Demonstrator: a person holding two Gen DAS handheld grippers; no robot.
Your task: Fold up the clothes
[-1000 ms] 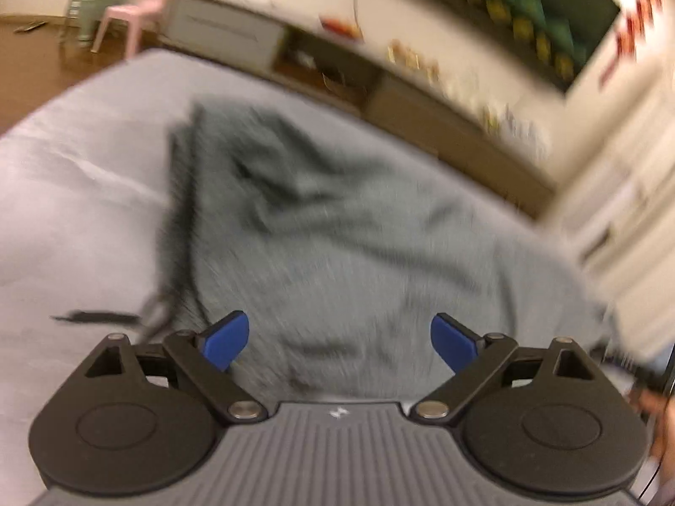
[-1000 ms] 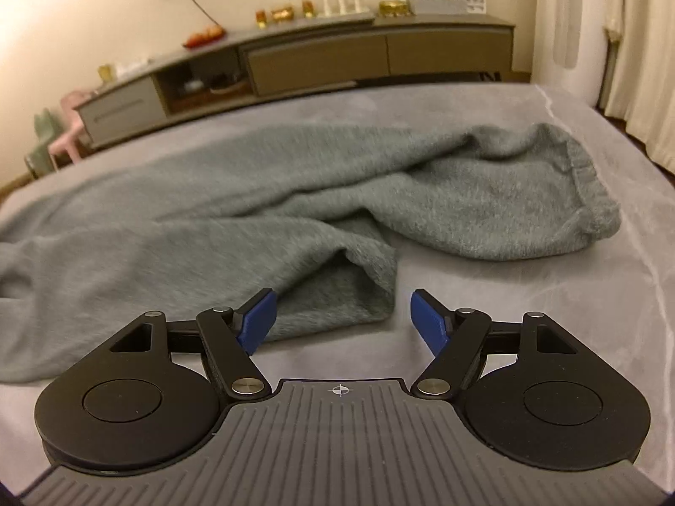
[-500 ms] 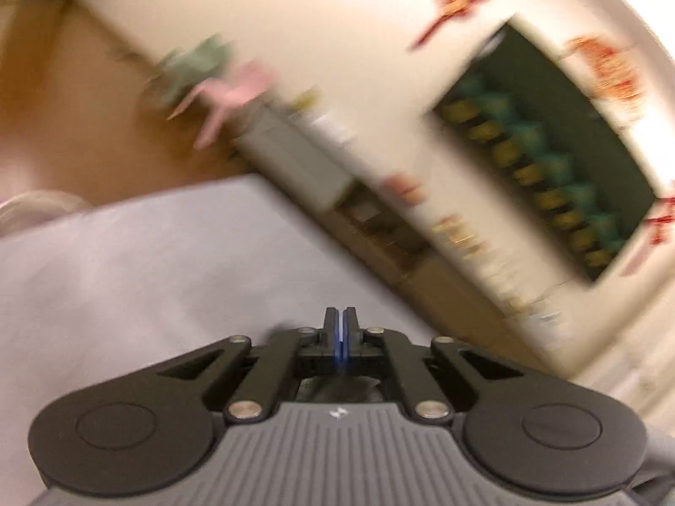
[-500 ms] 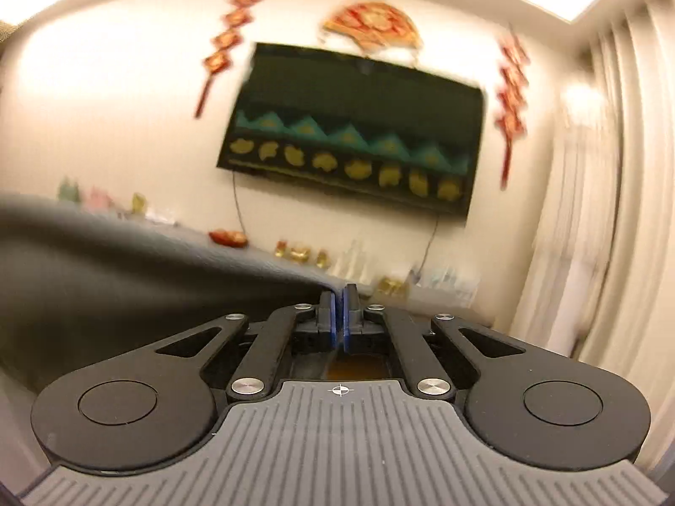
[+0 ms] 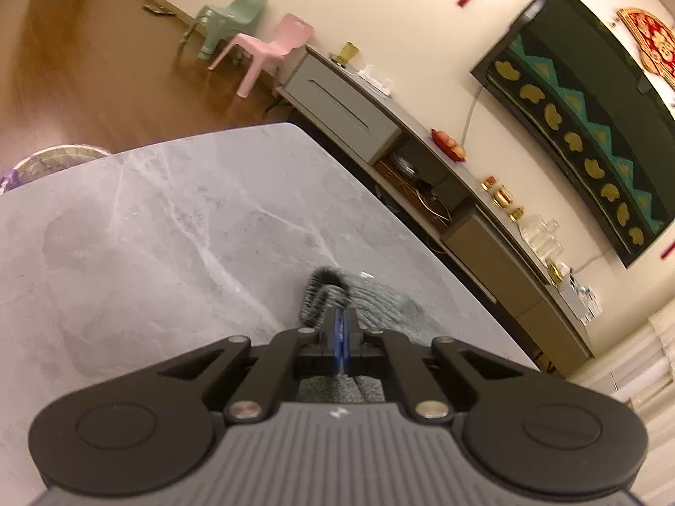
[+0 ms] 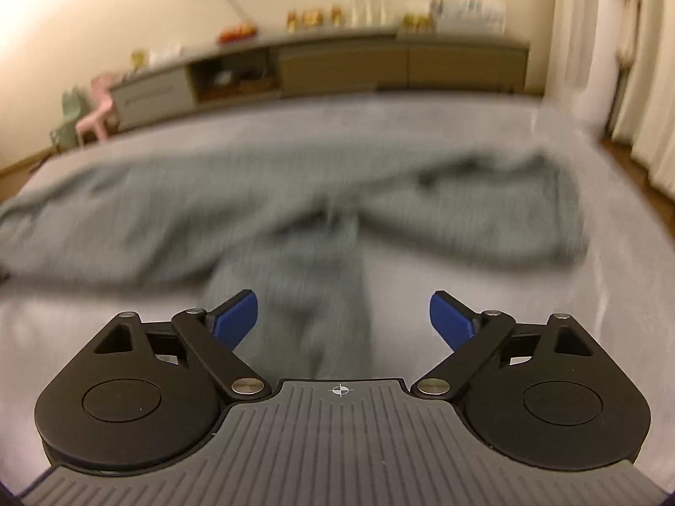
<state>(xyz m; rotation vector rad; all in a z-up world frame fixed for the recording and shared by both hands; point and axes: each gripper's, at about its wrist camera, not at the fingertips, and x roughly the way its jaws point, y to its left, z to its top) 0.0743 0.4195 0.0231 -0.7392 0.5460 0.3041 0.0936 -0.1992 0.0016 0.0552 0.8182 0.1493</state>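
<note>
The left gripper point(image 5: 340, 329) has its blue fingers point(image 5: 337, 327) pressed together, pinching a ribbed edge of the grey cloth point(image 5: 333, 295). That bit of cloth curls up over the tips, above the grey table point(image 5: 168, 219).

The right gripper point(image 6: 342, 318) has its blue fingers point(image 6: 234, 316) spread wide and holds nothing. The cloth point(image 6: 295, 215) lies spread across the table point(image 6: 611, 295) in front of it, and one part runs down between the fingers. This view is blurry.

Far behind are a long cabinet point(image 5: 422, 156), a pink chair point(image 5: 270, 46) and a green chair point(image 5: 232, 17).
</note>
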